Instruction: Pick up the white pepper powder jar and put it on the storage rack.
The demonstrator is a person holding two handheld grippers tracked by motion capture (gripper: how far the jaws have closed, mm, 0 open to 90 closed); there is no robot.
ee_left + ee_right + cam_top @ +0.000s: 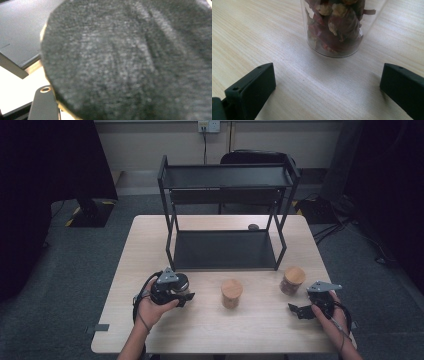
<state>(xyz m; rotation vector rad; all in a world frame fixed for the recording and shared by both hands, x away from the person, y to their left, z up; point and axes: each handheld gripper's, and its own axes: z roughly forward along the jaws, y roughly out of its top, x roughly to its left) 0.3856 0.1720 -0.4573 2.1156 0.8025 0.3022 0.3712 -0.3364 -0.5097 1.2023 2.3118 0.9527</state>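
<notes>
My left gripper (184, 296) sits at the table's front left, shut on a dark round jar (179, 283). In the left gripper view the jar's dark, blurred face (125, 60) with its pale rim is pressed close, and one black finger (43, 105) shows under it. At the front right my right gripper (300, 311) (327, 85) stands open on the tabletop. It points at a glass jar of dried red pieces (292, 280) (334, 27) with a wooden lid, a short way ahead and apart from the jaws. A second wooden-lidded jar (232, 293) stands mid-table.
A black two-tier rack (225, 215) stands at the back of the wooden table (210, 335), its lower shelf bare. A small dark object (253, 226) lies behind it. A dark chair (255, 157) is beyond the table.
</notes>
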